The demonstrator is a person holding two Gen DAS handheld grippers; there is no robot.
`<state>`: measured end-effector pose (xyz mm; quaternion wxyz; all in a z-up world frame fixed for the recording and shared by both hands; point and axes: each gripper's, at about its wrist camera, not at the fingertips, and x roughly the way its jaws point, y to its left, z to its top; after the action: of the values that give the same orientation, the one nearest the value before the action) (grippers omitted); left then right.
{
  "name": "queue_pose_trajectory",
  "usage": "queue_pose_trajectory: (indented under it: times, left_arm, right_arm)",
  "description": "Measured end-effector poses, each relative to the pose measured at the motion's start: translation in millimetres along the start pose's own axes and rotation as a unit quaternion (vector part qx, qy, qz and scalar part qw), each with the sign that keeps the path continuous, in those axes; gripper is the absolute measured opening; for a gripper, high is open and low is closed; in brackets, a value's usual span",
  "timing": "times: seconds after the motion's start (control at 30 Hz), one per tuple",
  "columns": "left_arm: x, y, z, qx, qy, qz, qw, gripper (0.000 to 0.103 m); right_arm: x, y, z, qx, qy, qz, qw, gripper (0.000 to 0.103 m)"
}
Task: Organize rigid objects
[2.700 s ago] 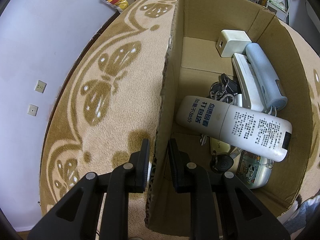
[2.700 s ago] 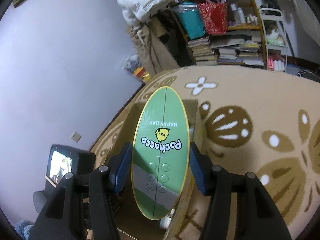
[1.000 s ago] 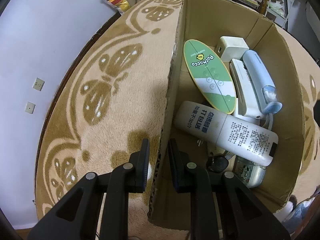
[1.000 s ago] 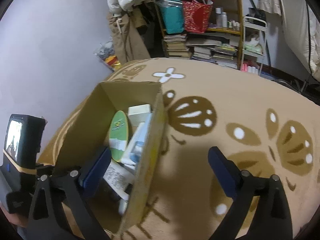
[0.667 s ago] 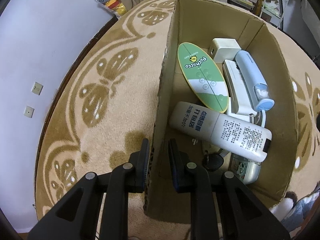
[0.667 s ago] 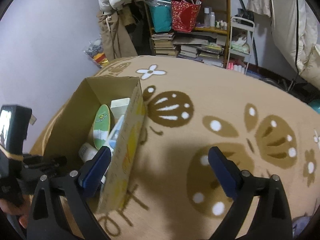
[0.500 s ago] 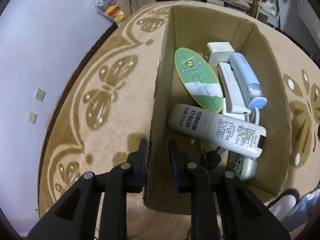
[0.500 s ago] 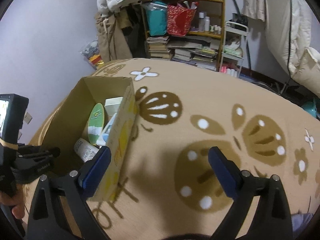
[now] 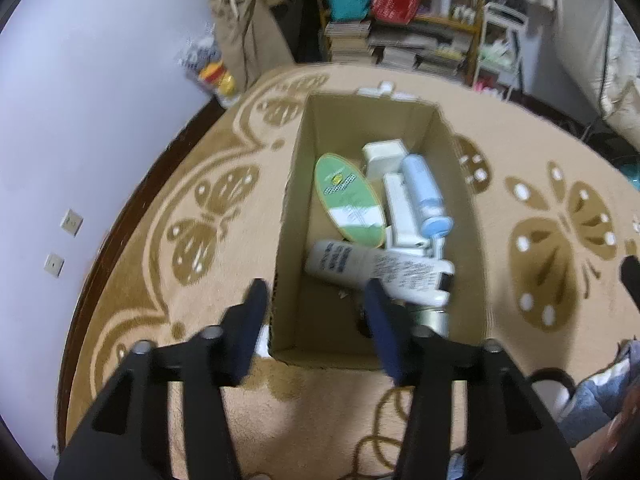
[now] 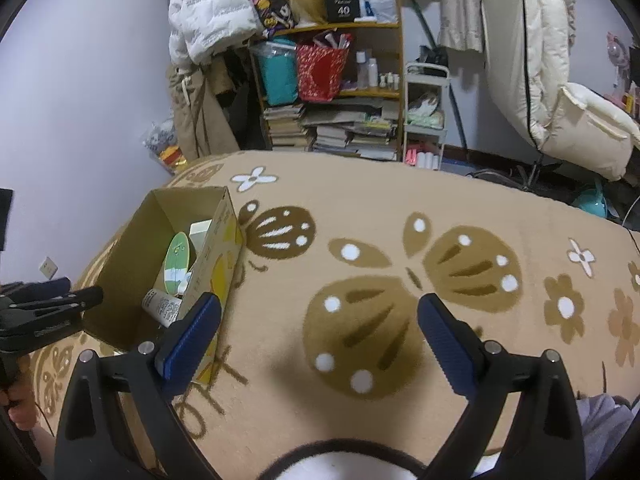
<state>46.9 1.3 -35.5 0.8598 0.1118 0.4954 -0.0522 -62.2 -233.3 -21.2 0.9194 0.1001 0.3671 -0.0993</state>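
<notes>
An open cardboard box (image 9: 294,184) stands on the patterned tan carpet; it also shows in the right wrist view (image 10: 120,268). In it lie a green oval Pochacco board (image 9: 348,200), a white bottle with printed text (image 9: 376,270), a white block (image 9: 384,154), a pale blue device (image 9: 422,192) and smaller items. My left gripper (image 9: 316,300) is open and empty above the box's near edge. My right gripper (image 10: 318,320) is open and empty over the carpet, to the right of the box.
A cluttered bookshelf (image 10: 332,92) with stacked books stands behind the carpet. Hanging coats (image 10: 208,8) and a white chair (image 10: 580,132) are along the back. The purple wall (image 9: 80,80) is on the left. Carpet (image 10: 440,240) spreads to the right.
My left gripper has let go of the box's left wall, opened wide and pulled back and up. My right gripper, open, has risen and backed away from the box.
</notes>
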Motion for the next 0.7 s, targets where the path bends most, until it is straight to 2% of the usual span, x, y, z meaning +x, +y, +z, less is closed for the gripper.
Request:
queue_pose_trajectory:
  times: [0.13, 0.17, 0.33, 0.47, 0.7]
  left_arm:
    - [-26.3, -5.2, -4.0, 0.01, -0.037, -0.003, 0.9993, 0.075]
    - [-29.6, -5.5, -4.9, 0.01, -0.041, -0.003, 0.9991, 0.077]
    - [-46.6, -4.8, -11.2, 0.005, -0.058, -0.007, 0.9983, 0.085]
    - [-60.8, -5.4, -17.7, 0.007, -0.081, 0.002, 0.9967, 0.096]
    - [-82.5, -5.2, -32.6, 0.004, -0.111, 0.002, 0.9938, 0.1]
  right_arm:
    - [-13.4, -4.3, -1.1, 0.006, -0.016, 0.004, 1.0, 0.103]
    - [-16.8, -4.3, -1.4, 0.005, -0.021, 0.005, 1.0, 0.103]
    - [-28.7, -3.8, -5.4, 0.002, -0.034, 0.011, 0.999, 0.103]
    - [-39.9, -3.0, -9.8, 0.0, -0.052, 0.019, 0.998, 0.103]
    - [-53.8, -2.8, -16.0, 0.003, -0.074, 0.036, 0.997, 0.103]
